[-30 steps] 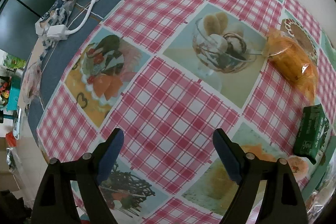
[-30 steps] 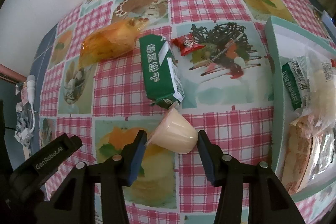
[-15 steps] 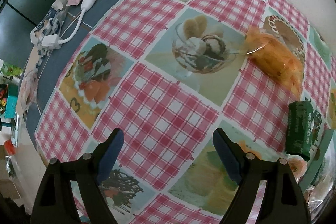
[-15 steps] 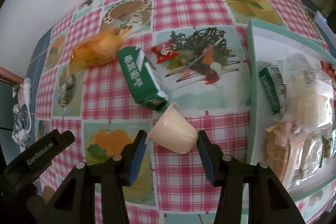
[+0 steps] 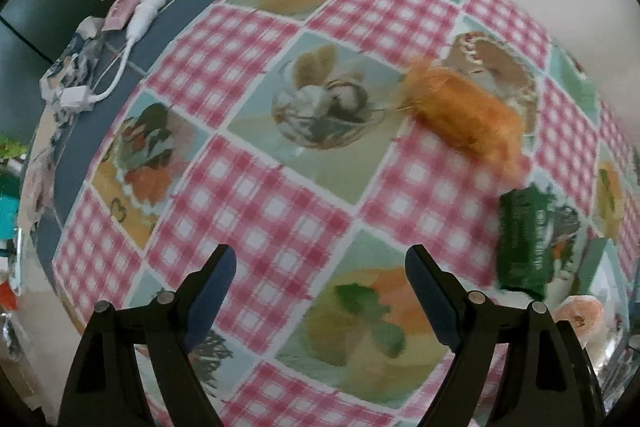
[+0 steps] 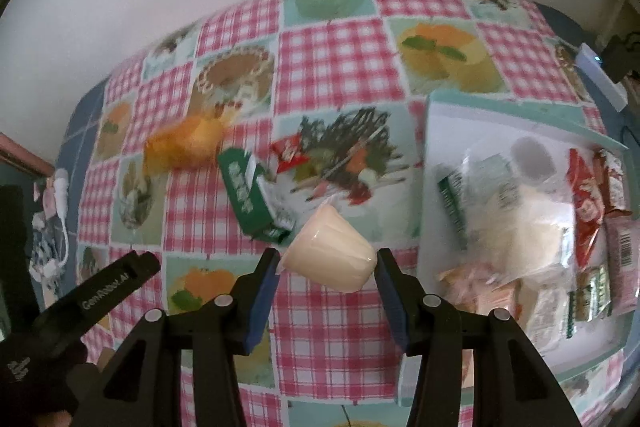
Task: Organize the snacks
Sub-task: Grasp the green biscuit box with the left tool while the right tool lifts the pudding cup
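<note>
In my right gripper [image 6: 326, 267] I have the cream pudding cup [image 6: 334, 254] pinched on its side between the two blue pads, clear of the checked tablecloth [image 6: 332, 55]. My left gripper [image 5: 320, 277] stands wide with only cloth between its fingers; its black body also shows at the lower left of the right wrist view.

Just beyond the cup lies the green carton [image 6: 251, 195], on its side, with a small red sachet [image 6: 289, 154] near its far end. Off to the right sits the white tray with the mint rim [image 6: 442, 99], heaped with wrapped snacks: red bars, a green packet, clear bags. Further out, past the carton, lies the orange-wrapped bread [image 6: 185, 142], blurred.

At the far left edge, on the blue part of the table, is a white cable with its plug [image 5: 148, 9].
</note>
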Tool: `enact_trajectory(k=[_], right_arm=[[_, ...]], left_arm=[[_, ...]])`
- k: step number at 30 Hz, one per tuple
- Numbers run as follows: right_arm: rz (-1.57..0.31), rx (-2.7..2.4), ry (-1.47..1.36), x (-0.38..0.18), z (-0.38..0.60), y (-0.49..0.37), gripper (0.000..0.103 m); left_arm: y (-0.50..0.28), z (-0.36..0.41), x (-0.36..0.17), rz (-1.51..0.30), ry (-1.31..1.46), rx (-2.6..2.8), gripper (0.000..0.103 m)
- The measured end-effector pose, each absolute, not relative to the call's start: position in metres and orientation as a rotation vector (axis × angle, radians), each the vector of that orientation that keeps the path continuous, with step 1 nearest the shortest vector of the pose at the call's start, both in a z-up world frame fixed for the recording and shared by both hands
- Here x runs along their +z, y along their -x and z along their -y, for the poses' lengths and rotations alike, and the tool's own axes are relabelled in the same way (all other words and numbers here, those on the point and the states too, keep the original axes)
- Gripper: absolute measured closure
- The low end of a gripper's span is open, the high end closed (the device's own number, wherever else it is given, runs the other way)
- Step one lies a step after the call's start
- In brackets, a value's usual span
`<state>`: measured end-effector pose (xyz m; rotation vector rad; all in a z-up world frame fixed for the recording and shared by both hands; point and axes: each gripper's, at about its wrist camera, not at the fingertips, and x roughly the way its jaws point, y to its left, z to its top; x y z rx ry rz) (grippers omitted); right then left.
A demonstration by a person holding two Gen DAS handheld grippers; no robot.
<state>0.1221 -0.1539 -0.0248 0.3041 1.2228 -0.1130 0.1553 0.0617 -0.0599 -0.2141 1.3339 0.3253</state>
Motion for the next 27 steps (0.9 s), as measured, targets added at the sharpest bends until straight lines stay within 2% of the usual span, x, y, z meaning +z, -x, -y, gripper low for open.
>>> enact_trajectory(k=[11, 19, 23, 27], right_arm=[[-1.114, -0.175, -0.344, 0.009, 0.195, -0.118, 0.051], [-1.077, -0.220, -0.401, 0.015, 0.229, -0.118, 0.051], [-1.074, -0.239, -0.431, 0.012, 0.245, -0.116, 0.051], [-1.071, -0.249, -0.449, 0.012, 0.255, -0.113, 0.051]], left_arm=[[-0.172, 0.008, -0.037, -1.270, 0.185, 0.151, 0.016], [-0.180, 0.040, -0.035, -1.238, 0.134, 0.057, 0.017], [-0.185, 0.064, -0.038, -1.231, 0.112, 0.026, 0.029], [-0.182, 0.069, -0.046, -1.228, 0.102, 0.004, 0.031]])
